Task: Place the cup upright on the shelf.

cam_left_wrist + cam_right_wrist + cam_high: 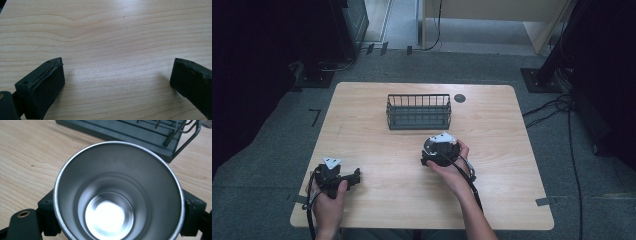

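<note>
The right tool point(117, 220) squeezes a shiny metal cup point(117, 192) near the wire basket point(418, 111). The left tool point(117, 80) is wide open over the bare worktop point(112, 37).

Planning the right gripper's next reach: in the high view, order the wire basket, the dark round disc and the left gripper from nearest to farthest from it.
From the right gripper:
1. Wire basket, just beyond it, mid-table.
2. Dark round disc, behind the basket's right end.
3. Left gripper, across at the table's near-left corner.

Both tongs, left point(354, 176) and right point(426, 161), are black, each topped with a grey three-cornered plate and trailing a black cable. Jaws are blocky with dark pads and small screw holes. The forearms are bare.
</note>
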`<control>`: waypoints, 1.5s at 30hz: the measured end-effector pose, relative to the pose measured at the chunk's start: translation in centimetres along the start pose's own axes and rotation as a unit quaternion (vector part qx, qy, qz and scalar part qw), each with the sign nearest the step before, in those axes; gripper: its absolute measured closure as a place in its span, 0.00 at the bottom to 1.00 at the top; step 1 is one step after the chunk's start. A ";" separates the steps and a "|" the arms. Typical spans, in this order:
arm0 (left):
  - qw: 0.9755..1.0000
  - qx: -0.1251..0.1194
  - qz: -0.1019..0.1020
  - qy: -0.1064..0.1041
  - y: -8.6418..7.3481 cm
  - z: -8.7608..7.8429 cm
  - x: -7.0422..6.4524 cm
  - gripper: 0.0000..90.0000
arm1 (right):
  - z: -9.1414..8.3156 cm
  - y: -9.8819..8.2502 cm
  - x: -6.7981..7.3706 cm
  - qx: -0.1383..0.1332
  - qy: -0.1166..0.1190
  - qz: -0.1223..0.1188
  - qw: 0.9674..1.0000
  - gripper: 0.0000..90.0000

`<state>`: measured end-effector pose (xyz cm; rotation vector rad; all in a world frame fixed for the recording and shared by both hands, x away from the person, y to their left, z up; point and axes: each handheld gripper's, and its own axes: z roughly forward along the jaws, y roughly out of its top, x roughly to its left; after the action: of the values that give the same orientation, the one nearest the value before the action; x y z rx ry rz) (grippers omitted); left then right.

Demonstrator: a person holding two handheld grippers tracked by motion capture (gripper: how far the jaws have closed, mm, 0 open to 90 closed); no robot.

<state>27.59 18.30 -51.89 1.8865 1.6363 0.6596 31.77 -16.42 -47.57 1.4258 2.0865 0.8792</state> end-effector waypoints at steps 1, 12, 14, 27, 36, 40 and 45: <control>1.000 0.000 0.000 0.000 0.0 0.0 0.0 0.00 | 0.0 0.0 0.0 0.000 0.000 0.000 1.000 0.16; 1.000 0.000 0.000 0.000 0.0 0.0 0.0 0.00 | -0.7 1.1 -0.4 -0.014 0.009 0.005 1.000 0.17; 1.000 0.000 0.000 0.000 0.0 0.0 0.0 0.00 | -0.8 1.4 -0.4 -0.015 0.009 0.004 1.000 0.17; 1.000 -0.001 -0.001 0.000 0.0 0.0 0.0 0.00 | -2.0 3.7 -1.3 -0.031 0.010 0.010 0.999 0.17; 1.000 0.000 -0.001 0.000 0.0 0.0 0.0 0.00 | -2.5 5.8 -1.7 -0.039 0.004 0.005 0.999 0.17; 1.000 0.000 0.000 0.000 0.0 0.0 0.0 0.00 | -2.6 6.7 -1.8 -0.042 0.005 0.007 0.999 0.17; 1.000 0.000 0.000 0.000 0.0 0.0 0.0 0.00 | -2.6 8.0 -1.9 -0.042 0.005 0.005 0.999 0.17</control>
<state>27.59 18.30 -51.89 1.8856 1.6368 0.6595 35.78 -16.80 -39.99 1.3919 2.0277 0.9684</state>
